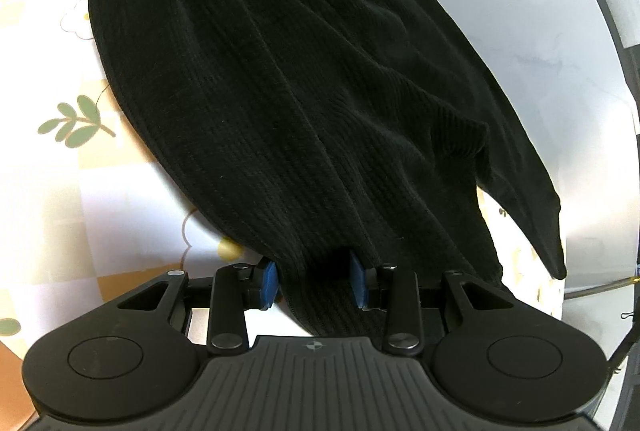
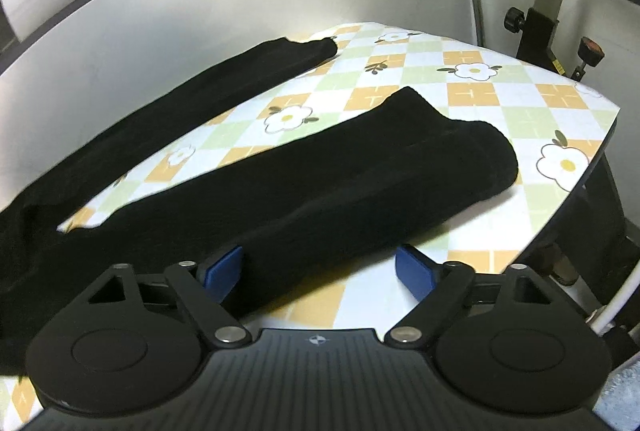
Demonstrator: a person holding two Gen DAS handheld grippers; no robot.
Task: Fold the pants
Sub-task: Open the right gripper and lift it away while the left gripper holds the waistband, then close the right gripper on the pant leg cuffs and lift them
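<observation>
Black ribbed-knit pants (image 1: 280, 91) unfolded on floral checked tabletop (image 2: 472, 71); left gripper (image 1: 314, 281) pinching fabric edge, right gripper (image 2: 320, 271) wide around leg; folding barely begun.

Pants (image 1: 304, 103): black, finely ribbed weave. Surface (image 2: 472, 79): checked cloth in orange, pale green and white, printed with white yellow-centred flowers and green leaf sprigs. Left gripper (image 1: 314, 281) and right gripper (image 2: 320, 271): black bodies, blue pads (image 2: 222, 271). Wall behind: plain white.
</observation>
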